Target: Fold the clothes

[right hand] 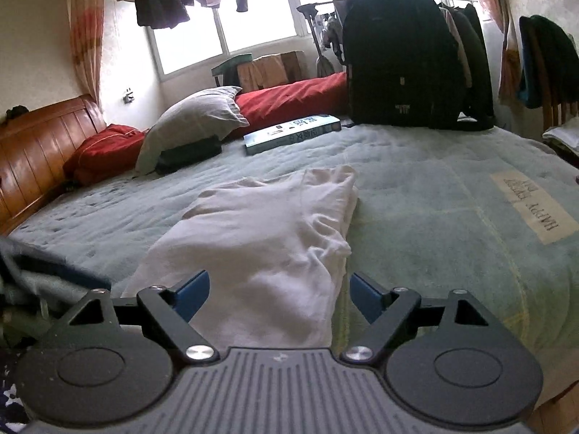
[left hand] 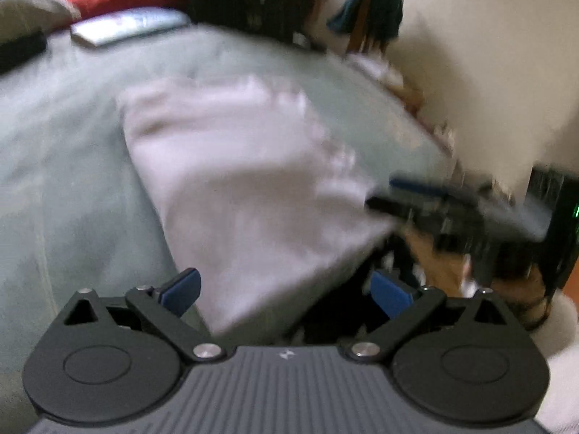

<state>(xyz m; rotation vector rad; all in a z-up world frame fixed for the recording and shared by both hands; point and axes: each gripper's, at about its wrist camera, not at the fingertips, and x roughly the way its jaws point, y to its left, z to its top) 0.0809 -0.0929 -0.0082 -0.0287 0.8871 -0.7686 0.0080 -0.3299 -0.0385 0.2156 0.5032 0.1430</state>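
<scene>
1. Plainly, the folded white cotton garment [right hand: 260, 238] lies flat on the pale green quilted bedspread [right hand: 434, 195], dead ahead of the right gripper [right hand: 278, 294] at twelve o'clock, its near hem passing under the gap between the blue pads.
2. Its long axis runs from six toward twelve, leaning slightly to one o'clock, with the bunched edge along its right side.
3. The right gripper is nearer and squarer to it; its jaws stand wide apart, pressing nothing, and it tilts gently downward.
4. The left gripper [left hand: 287, 294] (its view is badly smeared) also gapes, holding nothing, angled more steeply down; from there the garment [left hand: 235, 181] lies ahead, stretching toward eleven o'clock.
</scene>
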